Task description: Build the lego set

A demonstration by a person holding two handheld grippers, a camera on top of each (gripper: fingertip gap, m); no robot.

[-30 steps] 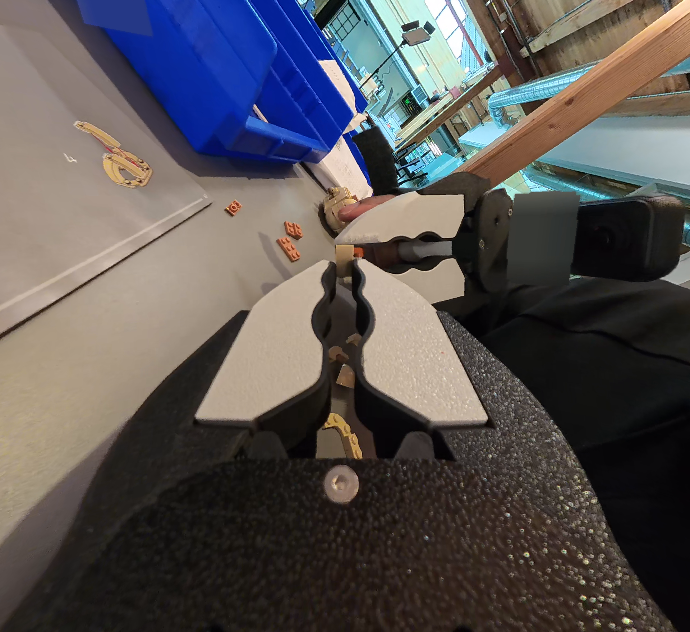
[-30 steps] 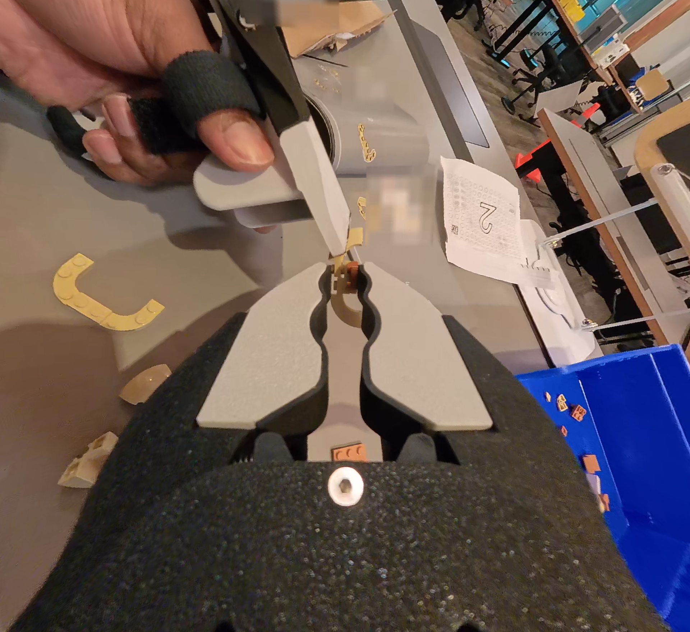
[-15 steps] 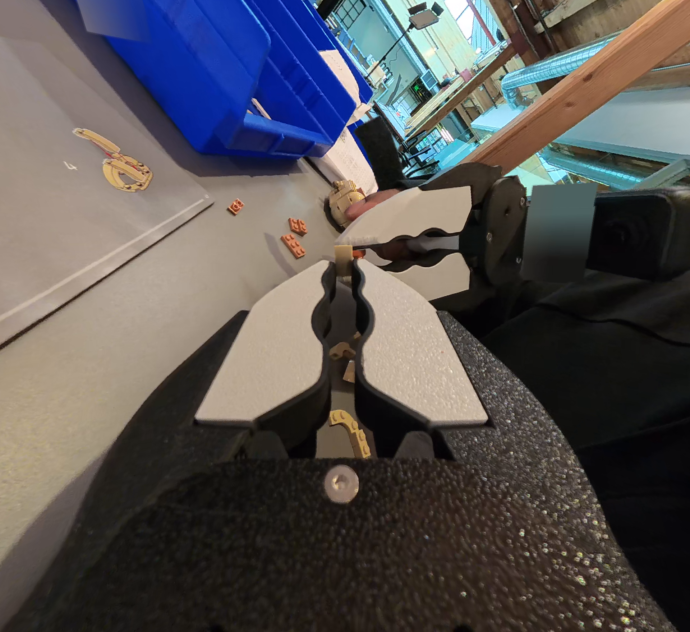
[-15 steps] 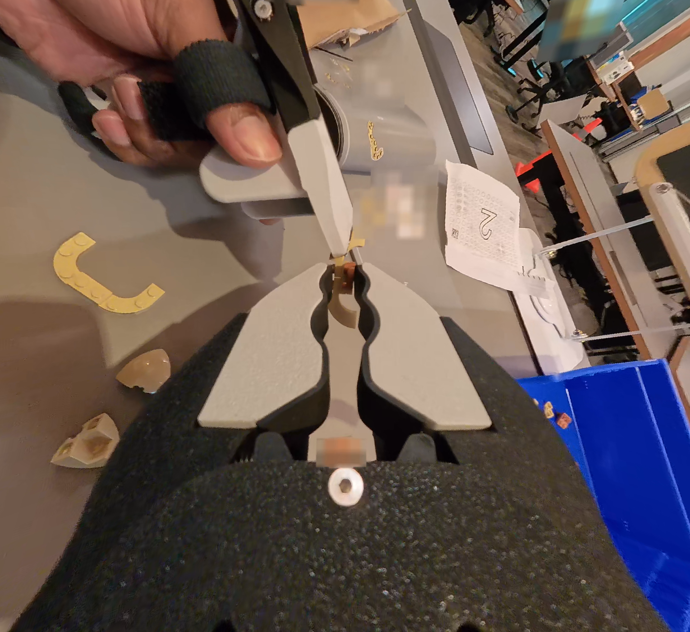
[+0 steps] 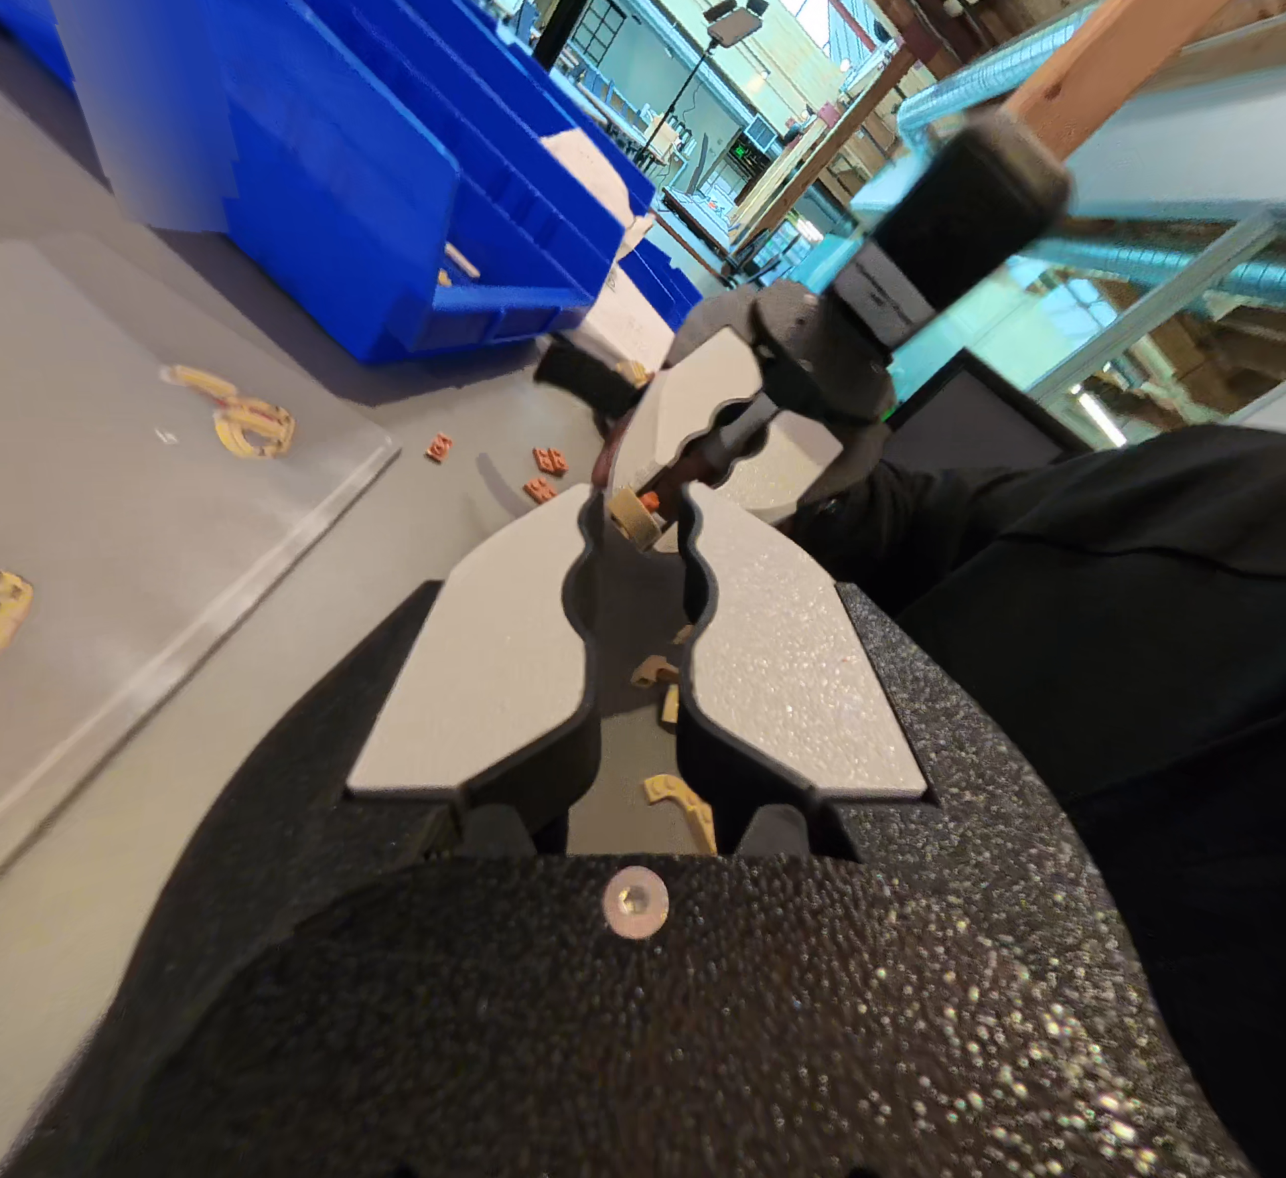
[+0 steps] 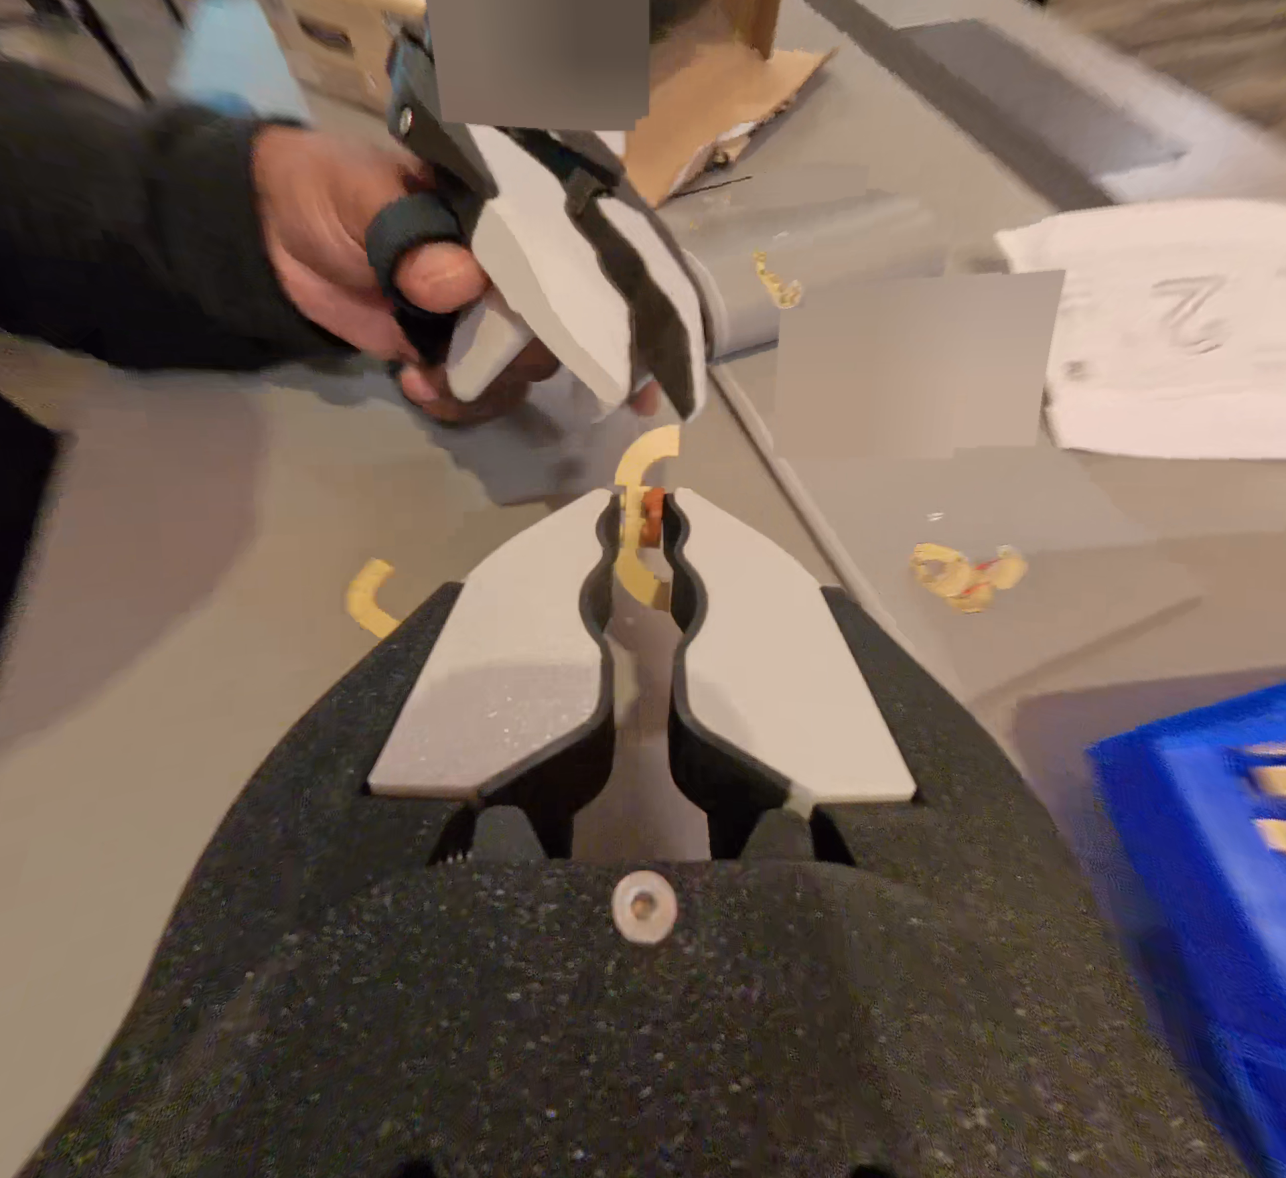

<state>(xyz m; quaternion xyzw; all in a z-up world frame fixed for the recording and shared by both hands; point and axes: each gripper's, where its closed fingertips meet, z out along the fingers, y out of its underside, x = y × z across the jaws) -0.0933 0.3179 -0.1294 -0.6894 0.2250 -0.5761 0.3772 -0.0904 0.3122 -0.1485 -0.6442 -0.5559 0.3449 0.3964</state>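
In the right wrist view, the right gripper (image 6: 644, 511) is closed narrow on a tan curved arch-shaped lego plate (image 6: 637, 518) with a small orange-brown lego piece (image 6: 653, 517) pressed on its side, at the centre of the frame. One end of the arch rises above the tips, the other hangs between the fingers. The left gripper (image 6: 661, 403) is above it, in the upper middle of the frame, held by a hand (image 6: 348, 261) with a black strap on 1 finger. Its tips stand a little apart and hold nothing; in the left wrist view its own jaws stand moderately open, and the right gripper (image 5: 626, 504) shows just beyond them with the tan piece.

At the lower right of the right wrist view, a blue plastic bin (image 6: 1197, 880) holds some pale pieces, too blurred to tell. In the upper left of the left wrist view, a row of blue plastic bins (image 5: 334, 170) stands on the grey table (image 5: 209, 692); the nearest holds a few pale pieces at its front edge.

A white paper sheet (image 6: 1148, 337) lies at the right edge of the right wrist view, with a large printed mark on it. A grey booklet page (image 5: 125, 518) at the left of the left wrist view shows a printed picture of tan parts.

3 small orange-brown plates (image 5: 543, 470) lie on the table near the centre, and a second tan arch (image 6: 369, 595) lies at the left.
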